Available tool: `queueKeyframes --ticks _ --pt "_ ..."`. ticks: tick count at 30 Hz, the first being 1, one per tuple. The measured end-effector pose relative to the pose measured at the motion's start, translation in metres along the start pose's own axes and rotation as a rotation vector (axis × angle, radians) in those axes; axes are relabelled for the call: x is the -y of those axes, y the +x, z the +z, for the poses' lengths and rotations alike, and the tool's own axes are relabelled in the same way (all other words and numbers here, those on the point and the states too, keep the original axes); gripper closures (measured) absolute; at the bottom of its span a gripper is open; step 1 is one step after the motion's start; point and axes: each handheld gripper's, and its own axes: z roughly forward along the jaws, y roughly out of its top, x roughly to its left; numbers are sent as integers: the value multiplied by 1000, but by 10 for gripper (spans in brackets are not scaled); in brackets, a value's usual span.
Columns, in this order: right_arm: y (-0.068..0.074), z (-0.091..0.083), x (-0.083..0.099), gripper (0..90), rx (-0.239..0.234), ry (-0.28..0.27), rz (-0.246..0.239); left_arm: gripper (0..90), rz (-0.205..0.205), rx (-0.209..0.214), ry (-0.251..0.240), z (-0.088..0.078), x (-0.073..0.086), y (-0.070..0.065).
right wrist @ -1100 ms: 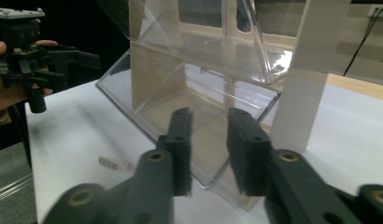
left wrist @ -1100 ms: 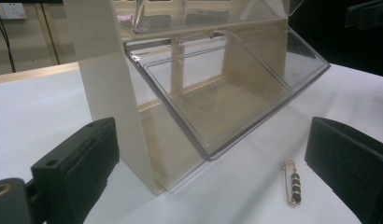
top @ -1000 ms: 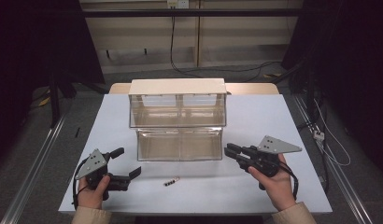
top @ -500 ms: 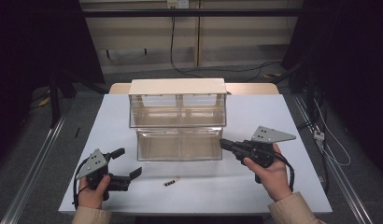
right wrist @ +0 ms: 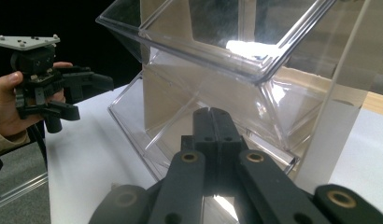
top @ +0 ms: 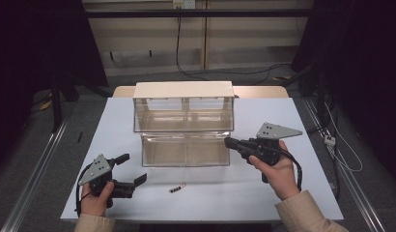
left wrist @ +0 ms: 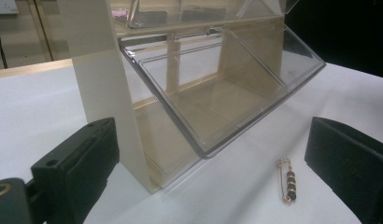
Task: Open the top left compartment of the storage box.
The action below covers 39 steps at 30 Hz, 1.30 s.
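Observation:
A cream cabinet (top: 184,90) holds clear tilt-out bins in two tiers, and the lower bins (top: 186,151) are tipped open. A small safety pin with dark beads (top: 176,188) lies on the white table in front of them. My left gripper (top: 134,167) rests low at the table's front left, open, with the pin (left wrist: 287,179) lying near its right pad (left wrist: 348,163). My right gripper (top: 227,141) is shut with nothing between its jaws. Its tips (right wrist: 212,114) point at the right end of the lower clear bin (right wrist: 189,107); whether they touch it I cannot tell.
The white table (top: 307,193) ends near both hands at the front edge. A cable trails from the right gripper over the table's right side. Metal rails (top: 36,183) run along the floor on both sides, and cables (top: 341,154) lie on the floor at the right.
The right gripper has risen and moved left, its tips now at the lower bin's right end. The left gripper and the pin have stayed where they were.

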Motion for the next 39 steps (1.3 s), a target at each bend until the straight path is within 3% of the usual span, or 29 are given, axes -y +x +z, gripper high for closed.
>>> queueKeyframes --ticks 34,36,39 --pt "-9 1 -21 900 -48 29 2 28 -9 22 16 1 1 1" --pt "-7 1 -22 900 -60 13 1 28 -8 25 16 2 1 1" --pt "-7 -3 -29 900 -39 -41 18 28 -11 26 17 2 1 1"
